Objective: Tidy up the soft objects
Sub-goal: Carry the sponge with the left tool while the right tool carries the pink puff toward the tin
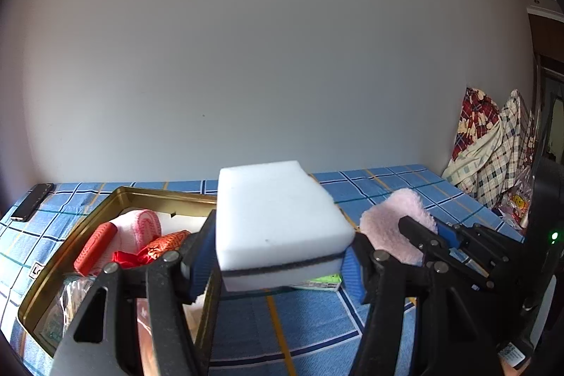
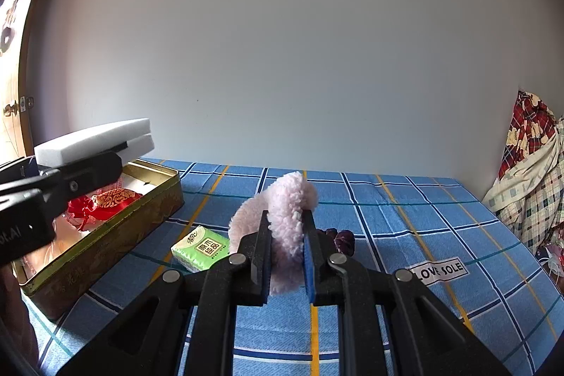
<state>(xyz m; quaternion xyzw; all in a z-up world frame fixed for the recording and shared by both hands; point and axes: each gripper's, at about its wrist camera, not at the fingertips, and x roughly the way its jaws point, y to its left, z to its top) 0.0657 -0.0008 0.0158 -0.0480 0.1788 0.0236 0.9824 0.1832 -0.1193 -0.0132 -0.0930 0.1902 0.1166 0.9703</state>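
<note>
A thick white sponge block [image 1: 278, 221] with a dark seam is clamped between the blue pads of my left gripper [image 1: 282, 256], held above the bed beside the gold tin box [image 1: 116, 199]. From the right wrist view the same sponge [image 2: 95, 140] hangs over the tin [image 2: 105, 245]. My right gripper [image 2: 287, 249] is shut on a fluffy pink cloth [image 2: 282, 221], lifted off the blue checked sheet [image 2: 405, 228]. In the left wrist view that pink cloth [image 1: 391, 221] and the right gripper [image 1: 423, 235] sit to the right. The tin holds a red embroidered pouch [image 2: 112, 199] and a pink-and-white roll [image 1: 137, 228].
A green tissue pack [image 2: 201, 247] lies on the sheet between tin and pink cloth. A small dark red item [image 2: 343, 240] sits behind my right gripper. A phone [image 1: 33, 201] lies at the far left. Checked bedding [image 2: 532, 178] is heaped at the right, against a plain wall.
</note>
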